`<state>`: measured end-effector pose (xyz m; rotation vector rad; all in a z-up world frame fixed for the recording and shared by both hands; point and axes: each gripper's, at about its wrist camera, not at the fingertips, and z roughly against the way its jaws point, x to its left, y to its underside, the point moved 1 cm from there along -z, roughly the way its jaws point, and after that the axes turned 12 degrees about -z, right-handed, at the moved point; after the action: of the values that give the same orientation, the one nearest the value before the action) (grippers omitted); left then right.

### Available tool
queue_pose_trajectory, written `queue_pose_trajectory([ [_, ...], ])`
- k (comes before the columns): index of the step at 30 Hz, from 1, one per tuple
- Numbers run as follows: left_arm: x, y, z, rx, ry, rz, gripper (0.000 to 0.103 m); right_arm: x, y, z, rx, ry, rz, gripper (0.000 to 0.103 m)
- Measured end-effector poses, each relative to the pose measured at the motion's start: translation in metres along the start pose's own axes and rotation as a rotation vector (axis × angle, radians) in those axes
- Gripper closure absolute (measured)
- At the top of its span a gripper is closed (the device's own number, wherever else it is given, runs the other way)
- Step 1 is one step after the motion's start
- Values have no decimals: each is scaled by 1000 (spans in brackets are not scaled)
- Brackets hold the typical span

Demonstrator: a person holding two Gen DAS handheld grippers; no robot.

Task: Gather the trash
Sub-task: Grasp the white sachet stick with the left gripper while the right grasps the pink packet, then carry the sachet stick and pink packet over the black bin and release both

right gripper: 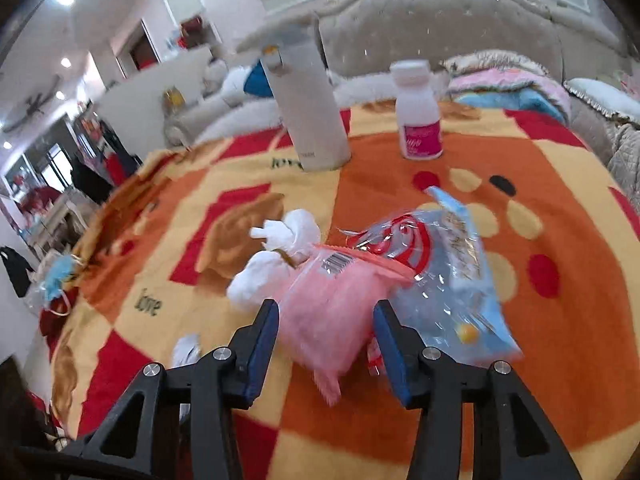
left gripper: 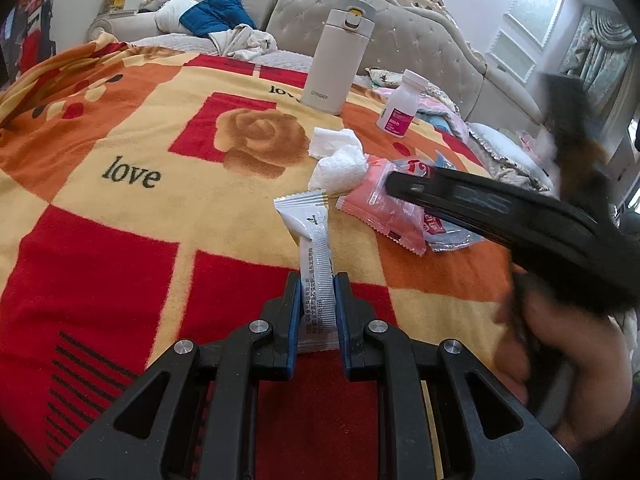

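Note:
My left gripper (left gripper: 317,280) is shut on a long white sachet wrapper (left gripper: 308,220), which sticks up and forward from its blue pads. To the right of it, a pink snack packet (left gripper: 384,212) lies on the blanket, with one black finger (left gripper: 480,204) of the right gripper reaching over it. In the right wrist view my right gripper (right gripper: 326,312) stands open, and the pink packet (right gripper: 328,292) sits between its two pads. Crumpled white tissues (left gripper: 338,160) (right gripper: 280,256) lie just left of the packet. A clear wrapper with a red swirl (right gripper: 400,240) and a blue-edged clear bag (right gripper: 460,280) lie under and right of it.
A red, orange and yellow "love" blanket (left gripper: 132,176) covers the bed. A white thermos (left gripper: 336,60) (right gripper: 308,108) and a white pill bottle with a pink label (left gripper: 400,104) (right gripper: 418,120) stand at the back. A blue face mask (right gripper: 56,280) lies at the left edge. A person's hand (left gripper: 560,360) holds the right gripper.

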<state>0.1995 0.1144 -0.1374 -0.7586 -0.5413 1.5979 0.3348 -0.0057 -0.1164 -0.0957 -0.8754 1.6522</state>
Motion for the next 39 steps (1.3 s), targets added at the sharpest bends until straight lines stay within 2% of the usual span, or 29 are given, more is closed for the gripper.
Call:
queue_pose_trajectory([
  [7,-1,0,1,-5,10,-3,89,18,-15,-24,25,51,25,41],
  [9,-1,1,1,-5,13,-2,89,23,-11,-36,66,105,58,39],
  [10,-1,1,1,-3,14,-2,89,23,-8,-39,70,123,73,40],
  [12,-1,0,0,0,13,-1,89,20,-7,-35,60,106,82,48],
  [17,0,0,0,2,13,3,89,16,-1,2,17,21,129,49],
  [20,0,0,-2,10,12,5,89,3,8,39,4,-43,126,49],
  [25,-3,-1,-3,16,-9,-10,89,-36,45,92,-40,-82,119,49],
  [28,-4,0,-2,18,-32,-18,89,-67,73,121,-118,-110,89,49],
  [30,-7,0,-1,19,-56,-35,89,-86,80,132,-118,-66,47,49],
  [33,-14,0,-1,24,-97,-71,89,-97,81,159,-175,-63,64,49],
  [37,-27,0,4,14,-162,-137,89,-114,84,174,-183,-39,54,49],
  [39,-33,-1,8,11,-171,-154,89,-122,84,184,-200,-39,45,49],
])
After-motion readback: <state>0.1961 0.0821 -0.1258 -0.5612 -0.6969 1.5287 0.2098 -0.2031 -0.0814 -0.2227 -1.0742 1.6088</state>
